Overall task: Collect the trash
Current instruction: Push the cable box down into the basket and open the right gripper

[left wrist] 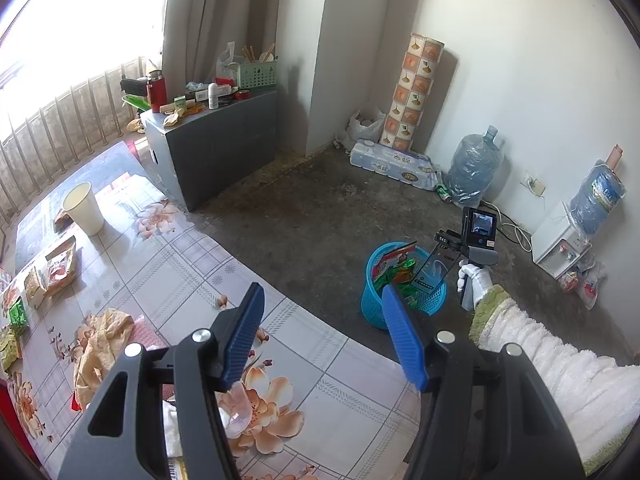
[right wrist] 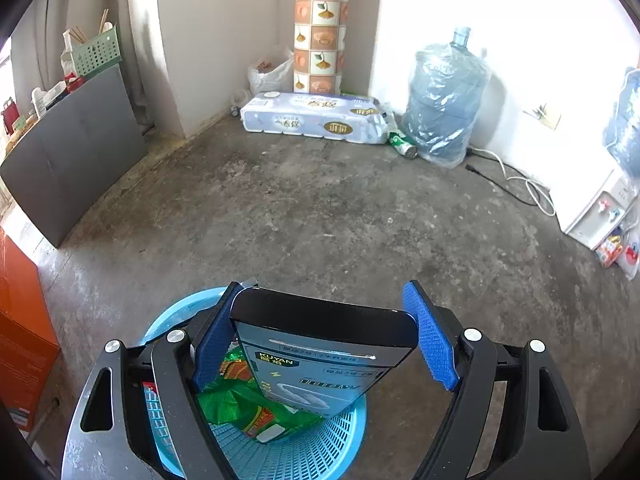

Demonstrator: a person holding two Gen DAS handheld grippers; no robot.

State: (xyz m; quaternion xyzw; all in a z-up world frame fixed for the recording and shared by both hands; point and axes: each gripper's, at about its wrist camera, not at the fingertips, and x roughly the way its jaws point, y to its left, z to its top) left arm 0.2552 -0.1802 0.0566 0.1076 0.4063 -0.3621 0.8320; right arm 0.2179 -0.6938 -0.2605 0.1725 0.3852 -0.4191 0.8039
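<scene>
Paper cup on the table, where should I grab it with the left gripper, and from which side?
Take the paper cup across its wall about halfway up, coming in from its right in the left wrist view. It stands upright and round, and wrappers crowd its left.

Your two wrist cameras are both looking steeply downward along the fingers.
Your left view is looking from over the table (left wrist: 304,360) across the floor; your right is hovering close above the blue basket (right wrist: 320,448), which both are sharing.
</scene>
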